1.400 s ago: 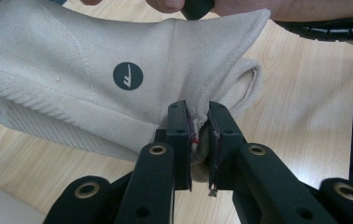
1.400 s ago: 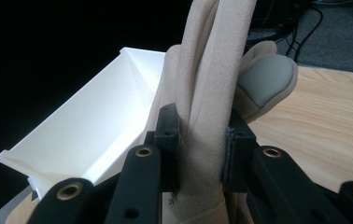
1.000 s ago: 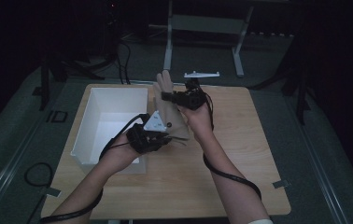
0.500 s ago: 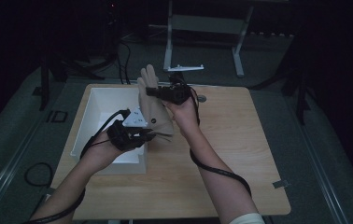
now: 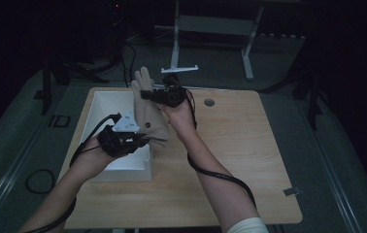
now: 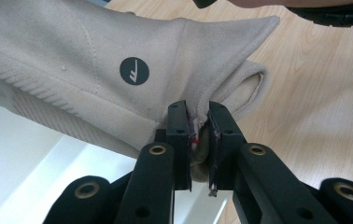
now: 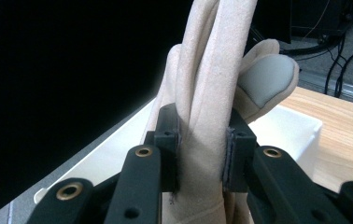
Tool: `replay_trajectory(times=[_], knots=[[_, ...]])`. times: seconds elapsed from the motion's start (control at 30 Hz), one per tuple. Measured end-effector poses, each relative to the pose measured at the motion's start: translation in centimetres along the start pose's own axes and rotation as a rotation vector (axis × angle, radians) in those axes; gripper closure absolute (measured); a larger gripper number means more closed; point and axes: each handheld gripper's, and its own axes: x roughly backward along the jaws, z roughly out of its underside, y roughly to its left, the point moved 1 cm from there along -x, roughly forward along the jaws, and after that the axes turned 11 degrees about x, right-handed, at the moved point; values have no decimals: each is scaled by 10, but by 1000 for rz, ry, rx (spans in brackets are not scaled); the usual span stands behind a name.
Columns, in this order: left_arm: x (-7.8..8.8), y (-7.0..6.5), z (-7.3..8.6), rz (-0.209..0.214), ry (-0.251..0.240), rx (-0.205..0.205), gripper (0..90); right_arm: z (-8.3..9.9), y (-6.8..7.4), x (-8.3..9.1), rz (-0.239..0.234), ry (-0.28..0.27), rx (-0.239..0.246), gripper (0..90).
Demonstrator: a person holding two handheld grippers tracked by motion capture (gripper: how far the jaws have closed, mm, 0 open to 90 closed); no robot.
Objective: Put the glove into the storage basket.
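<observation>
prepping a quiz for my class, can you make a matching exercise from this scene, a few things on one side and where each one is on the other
Things:
1. left gripper
2. right gripper
3. white bin
4. beige glove

Places:
a. on the table's left part
b. clamped on the glove's cuff edge
c. held up between both grippers
d. clamped across the glove's fingers

Pairs: 1-b, 2-d, 3-a, 4-c

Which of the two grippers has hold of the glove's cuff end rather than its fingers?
The left gripper: its jaws pinch the beige glove at the cuff, while the right gripper clamps it near the fingers.
</observation>
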Motion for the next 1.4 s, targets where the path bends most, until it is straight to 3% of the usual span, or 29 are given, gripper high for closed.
replay_trajectory(times=[0.47, 0.8, 1.03, 1.23, 1.4], knots=[[9, 25, 31, -34, 14, 66, 817, -1, 16, -43, -14, 42, -3, 725], [8, 31, 45, -49, 48, 90, 816, 6, 23, -63, -1, 81, -9, 724], [3, 38, 59, -48, 78, 130, 815, 17, 25, -80, 4, 123, -20, 724], [0, 36, 71, -81, 94, 141, 815, 25, 27, -91, 12, 155, -31, 723], [-4, 37, 78, -97, 106, 173, 814, 31, 31, -100, 31, 192, -28, 723]])
